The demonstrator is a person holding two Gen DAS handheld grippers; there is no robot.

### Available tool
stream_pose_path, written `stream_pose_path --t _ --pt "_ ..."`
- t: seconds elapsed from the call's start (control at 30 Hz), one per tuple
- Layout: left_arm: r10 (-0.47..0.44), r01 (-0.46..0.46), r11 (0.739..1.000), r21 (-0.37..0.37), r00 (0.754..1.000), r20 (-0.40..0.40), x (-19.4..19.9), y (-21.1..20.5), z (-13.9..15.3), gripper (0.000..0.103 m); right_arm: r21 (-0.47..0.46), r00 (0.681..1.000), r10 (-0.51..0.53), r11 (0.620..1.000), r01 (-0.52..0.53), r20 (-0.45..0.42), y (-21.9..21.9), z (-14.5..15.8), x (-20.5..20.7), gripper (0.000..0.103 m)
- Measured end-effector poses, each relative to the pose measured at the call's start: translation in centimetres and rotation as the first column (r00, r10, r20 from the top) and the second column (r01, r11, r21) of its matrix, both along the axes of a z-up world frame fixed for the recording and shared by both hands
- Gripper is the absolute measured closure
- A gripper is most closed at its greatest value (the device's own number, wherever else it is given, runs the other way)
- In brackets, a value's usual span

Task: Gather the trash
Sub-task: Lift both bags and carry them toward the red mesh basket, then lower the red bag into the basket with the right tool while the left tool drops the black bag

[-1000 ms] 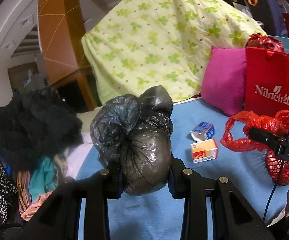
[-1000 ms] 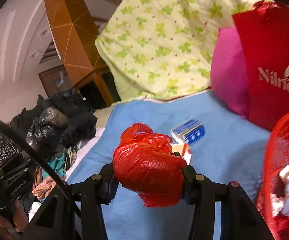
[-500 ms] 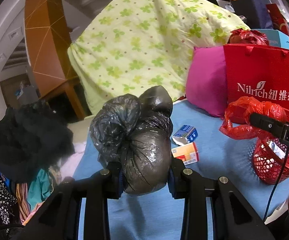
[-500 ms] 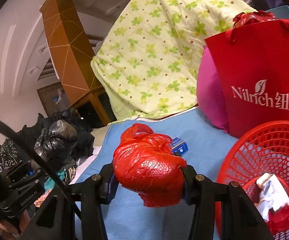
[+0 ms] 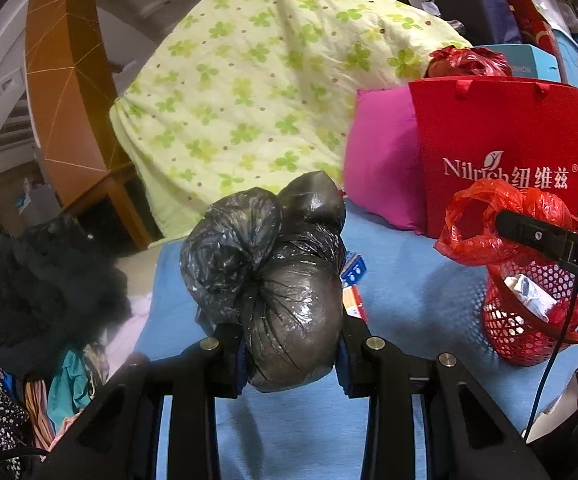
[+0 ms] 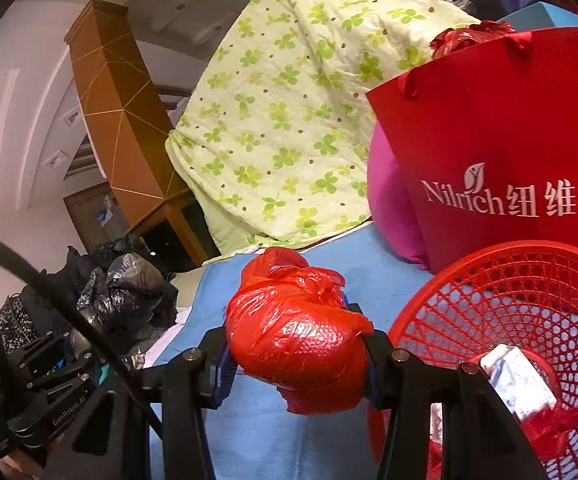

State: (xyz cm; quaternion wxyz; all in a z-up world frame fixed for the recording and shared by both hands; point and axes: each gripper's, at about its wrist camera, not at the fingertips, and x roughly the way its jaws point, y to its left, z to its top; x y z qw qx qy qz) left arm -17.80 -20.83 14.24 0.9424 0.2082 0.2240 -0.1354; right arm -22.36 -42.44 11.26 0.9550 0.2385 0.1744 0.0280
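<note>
My left gripper (image 5: 289, 354) is shut on a knotted black trash bag (image 5: 277, 272) and holds it above the blue bed sheet (image 5: 405, 280). My right gripper (image 6: 297, 364) is shut on a tied red trash bag (image 6: 297, 340), held just left of the rim of a red mesh basket (image 6: 501, 308). The basket (image 5: 529, 320) holds paper scraps and stands at the right of the left wrist view, with the red bag (image 5: 489, 220) above its rim. Two small cartons (image 5: 353, 284) lie on the sheet behind the black bag. The black bag also shows in the right wrist view (image 6: 129, 292).
A red Nilrich paper bag (image 5: 501, 152) and a magenta pillow (image 5: 385, 160) stand behind the basket. A green-flowered quilt (image 5: 257, 80) is heaped at the back. Dark clothes (image 5: 37, 288) pile at the bed's left edge. A wooden cabinet (image 5: 65, 92) stands far left.
Both grippers have swung right and risen with their bags. The red bag has moved from over the sheet near the cartons to beside the basket rim. The basket now fills more of the right view.
</note>
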Motion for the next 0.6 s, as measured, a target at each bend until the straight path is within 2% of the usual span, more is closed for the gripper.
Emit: stream_pose_path --t 0.6 --pt "-0.072 0.072 0.997 0.017 0.997 -0.022 -1.3 -3.1 -0.7 0.067 0.011 0.998 -0.066 0.998 0.066 0.012 -2.6 -0.2 -2.1 0.050"
